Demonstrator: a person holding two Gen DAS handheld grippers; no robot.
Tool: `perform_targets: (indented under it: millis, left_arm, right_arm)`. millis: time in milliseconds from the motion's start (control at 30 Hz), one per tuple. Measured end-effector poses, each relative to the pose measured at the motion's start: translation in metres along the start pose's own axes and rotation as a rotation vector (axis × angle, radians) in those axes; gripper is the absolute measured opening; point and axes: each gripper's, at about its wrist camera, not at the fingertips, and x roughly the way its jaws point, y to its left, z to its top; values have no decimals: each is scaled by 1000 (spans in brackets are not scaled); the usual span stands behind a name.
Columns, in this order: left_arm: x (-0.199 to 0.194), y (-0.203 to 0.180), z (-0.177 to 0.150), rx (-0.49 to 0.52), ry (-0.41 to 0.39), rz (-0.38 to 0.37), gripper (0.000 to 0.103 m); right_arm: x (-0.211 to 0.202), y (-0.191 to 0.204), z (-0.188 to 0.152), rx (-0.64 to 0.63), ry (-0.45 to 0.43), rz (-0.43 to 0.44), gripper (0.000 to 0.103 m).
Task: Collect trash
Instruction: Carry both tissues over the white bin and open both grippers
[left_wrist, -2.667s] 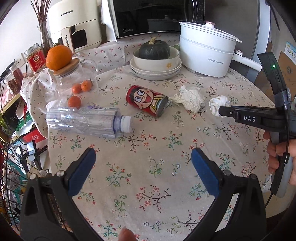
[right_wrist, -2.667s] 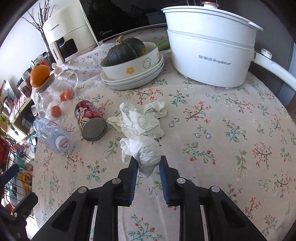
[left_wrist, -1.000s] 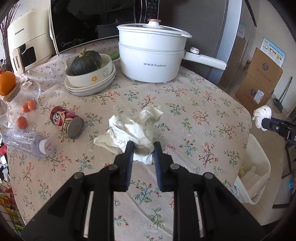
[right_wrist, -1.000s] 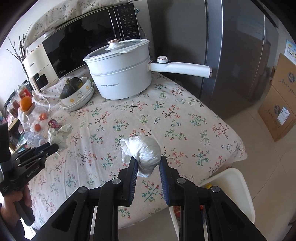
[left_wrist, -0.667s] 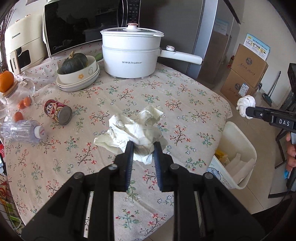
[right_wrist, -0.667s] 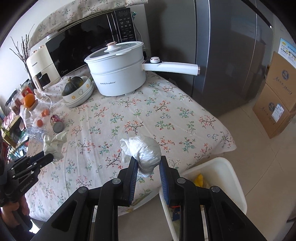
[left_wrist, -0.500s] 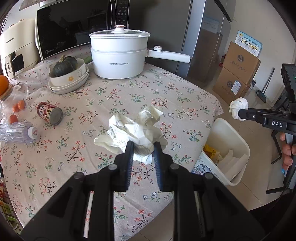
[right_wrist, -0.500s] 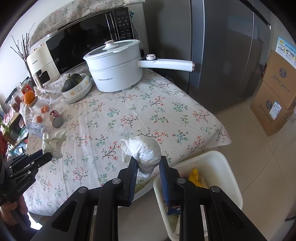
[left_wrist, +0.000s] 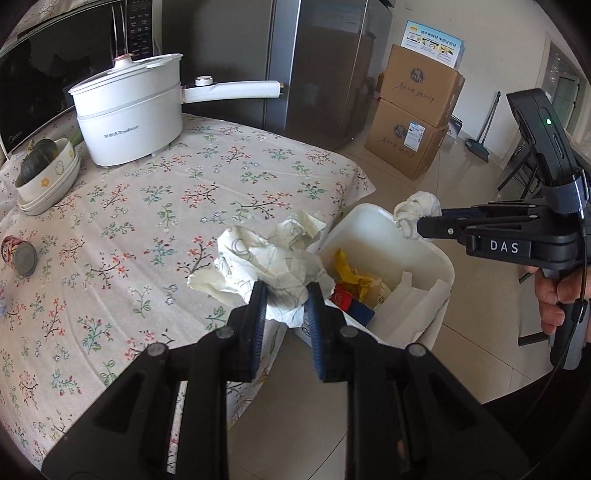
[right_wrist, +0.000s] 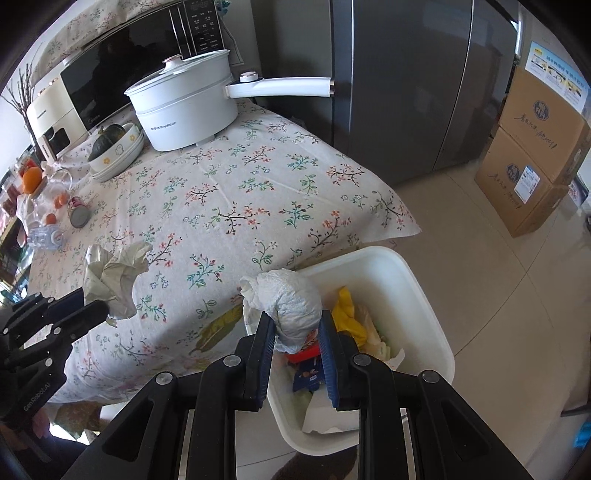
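Pinching crumpled cream paper wad (left_wrist: 273, 262), left gripper (left_wrist: 282, 308) hovers at table edge. Right gripper (right_wrist: 295, 334) clamps wrinkled white tissue ball (right_wrist: 291, 302) over white plastic bin (right_wrist: 424, 302), scraps inside, beside floral tablecloth (right_wrist: 229, 206).

The table (right_wrist: 229, 206), covered by a floral cloth, carries a white pot (right_wrist: 184, 107), stacked bowls (right_wrist: 118, 147) holding a squash, a red can (right_wrist: 78, 213) on its side, and a plastic bottle (right_wrist: 46, 236), while the tiled floor (right_wrist: 498, 295) carries a white bin (right_wrist: 417, 295) and cardboard boxes (right_wrist: 532, 170).
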Motion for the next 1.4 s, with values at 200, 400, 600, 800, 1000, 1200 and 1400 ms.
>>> perform_targets:
  millis: [200,400,600,800,1000,1200,1400]
  left_arm:
    - [35,-39,3,48,37,-62,24]
    - [60,-63,7,81,44,-91,24]
    - [79,-72,9,92,59,-103,25]
    - [84,-78,6,134,44,-75,60]
    - [75,-70,7,136,15,-16,82]
    - [69,-52,6,108,25,27,87]
    - [52,-31,4,84,6,89,100]
  right_arm:
    - [3,-29,-4,58,24,-24,25]
    - [7,-52,-8,92,37,-55,25]
    - [11,-72,-11,127,54,-75,25]
    - [15,-81,-14,140,69,-84,25]
    - [16,-84,-16,149,75,-92,25]
    - [16,-79,-14,143,79,-92,26]
    - [20,-68,-11,115,91,-93,34]
